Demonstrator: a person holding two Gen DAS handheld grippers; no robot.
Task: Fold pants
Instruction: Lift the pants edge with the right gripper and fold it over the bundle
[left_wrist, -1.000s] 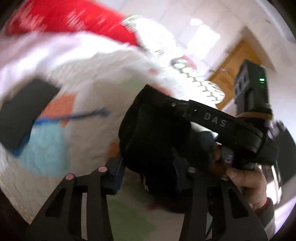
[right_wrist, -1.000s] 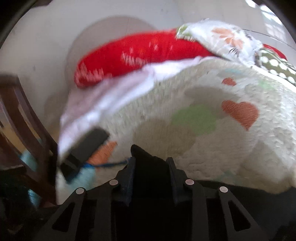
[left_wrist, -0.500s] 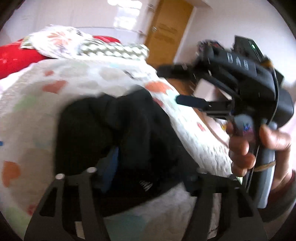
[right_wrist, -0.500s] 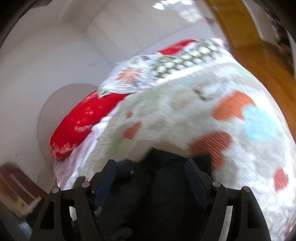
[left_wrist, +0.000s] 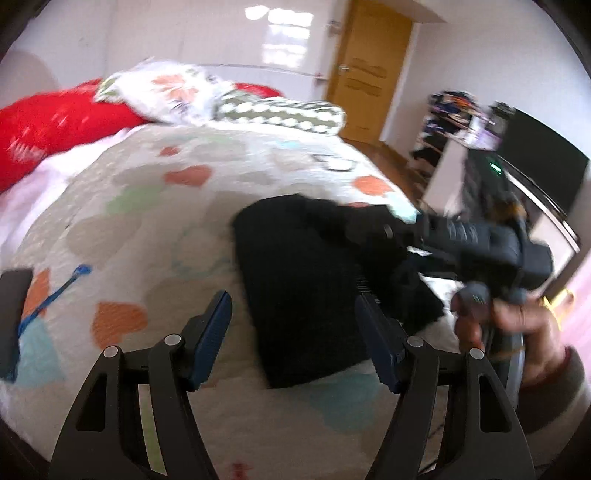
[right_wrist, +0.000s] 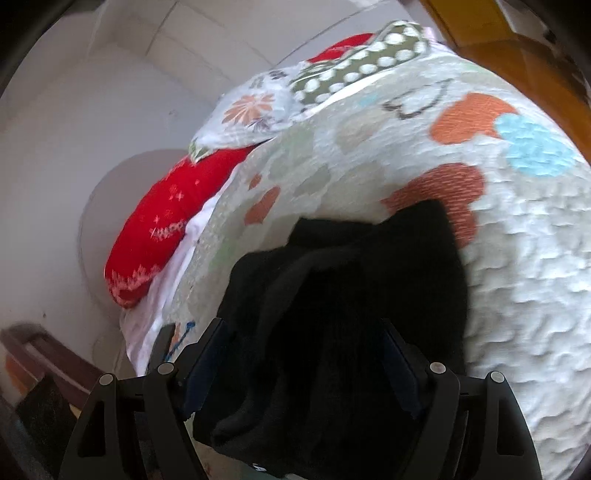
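Observation:
The black pants (left_wrist: 299, 280) lie in a folded bundle on a white quilt with coloured hearts (left_wrist: 147, 221). My left gripper (left_wrist: 293, 306) is open and hangs just above the near edge of the bundle, holding nothing. The right gripper's body (left_wrist: 491, 247) shows at the right in the left wrist view, in a hand, with its front end at the bundle's right edge. In the right wrist view the right gripper (right_wrist: 303, 339) is open, and the pants (right_wrist: 351, 295) lie between and beyond its blue-padded fingers.
A red pillow (left_wrist: 44, 125), a floral pillow (left_wrist: 166, 92) and a green patterned pillow (left_wrist: 280, 110) lie at the head of the bed. A dark flat object with a blue cord (left_wrist: 48, 299) lies at the left. A wooden door (left_wrist: 369, 70) and a black screen (left_wrist: 535, 166) stand beyond the bed's right side.
Both grippers have opened and let go of the pants. The bundle, held up a second ago, now rests on the quilt. Both views have swung toward the bed's head.

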